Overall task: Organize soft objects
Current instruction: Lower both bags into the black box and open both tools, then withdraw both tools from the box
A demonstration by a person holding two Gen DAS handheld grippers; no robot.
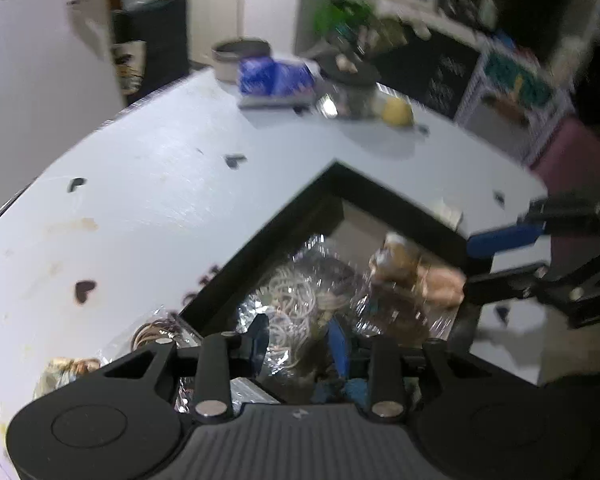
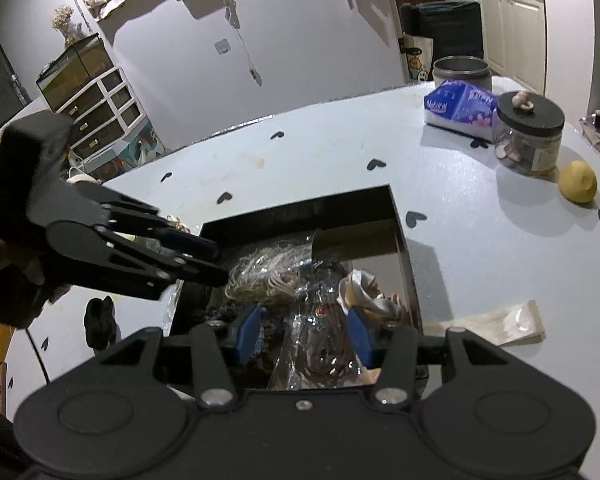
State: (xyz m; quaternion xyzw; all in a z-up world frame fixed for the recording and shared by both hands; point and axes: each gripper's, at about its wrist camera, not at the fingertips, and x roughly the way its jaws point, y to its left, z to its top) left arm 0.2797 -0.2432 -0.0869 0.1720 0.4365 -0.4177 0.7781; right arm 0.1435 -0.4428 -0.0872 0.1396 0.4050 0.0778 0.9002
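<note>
A black open box (image 2: 404,236) sits on the pale table and holds several clear plastic bags of coiled cords and soft items, among them a bag of white cord (image 2: 260,272) and a cream knotted piece (image 2: 368,300). The box also shows in the left wrist view (image 1: 380,196), with the white cord bag (image 1: 292,300). My right gripper (image 2: 304,332) is open over the box's near side, a clear bag (image 2: 320,344) between its blue pads. My left gripper (image 1: 300,340) is open above the box's left edge; it also shows in the right wrist view (image 2: 216,262).
Another bagged cord (image 1: 156,328) lies on the table (image 2: 340,160) left of the box. A flat clear bag (image 2: 500,324) lies right of the box. A tissue pack (image 2: 460,106), a lidded jar (image 2: 528,136), a metal tin (image 2: 460,70) and a yellow fruit (image 2: 578,182) stand at the far right.
</note>
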